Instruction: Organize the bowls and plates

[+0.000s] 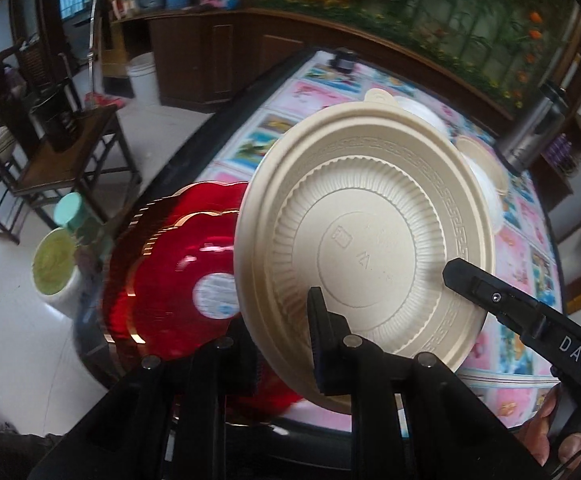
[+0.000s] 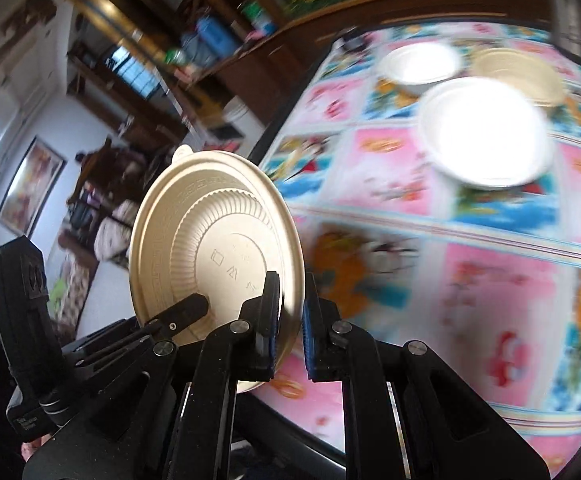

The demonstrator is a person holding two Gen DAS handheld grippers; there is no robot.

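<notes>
Right wrist view: right claw point(image 2: 290, 324) clamped on tilted, ribbed beige plate point(image 2: 210, 240), underside showing.

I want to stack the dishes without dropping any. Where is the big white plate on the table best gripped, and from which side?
Grip the white plate at its near rim, coming in low from the front edge of the table, with one jaw over the rim and one under. It lies flat, hollow side up, so probably only the flared rim is thin enough to pinch. The view is blurred.
</notes>
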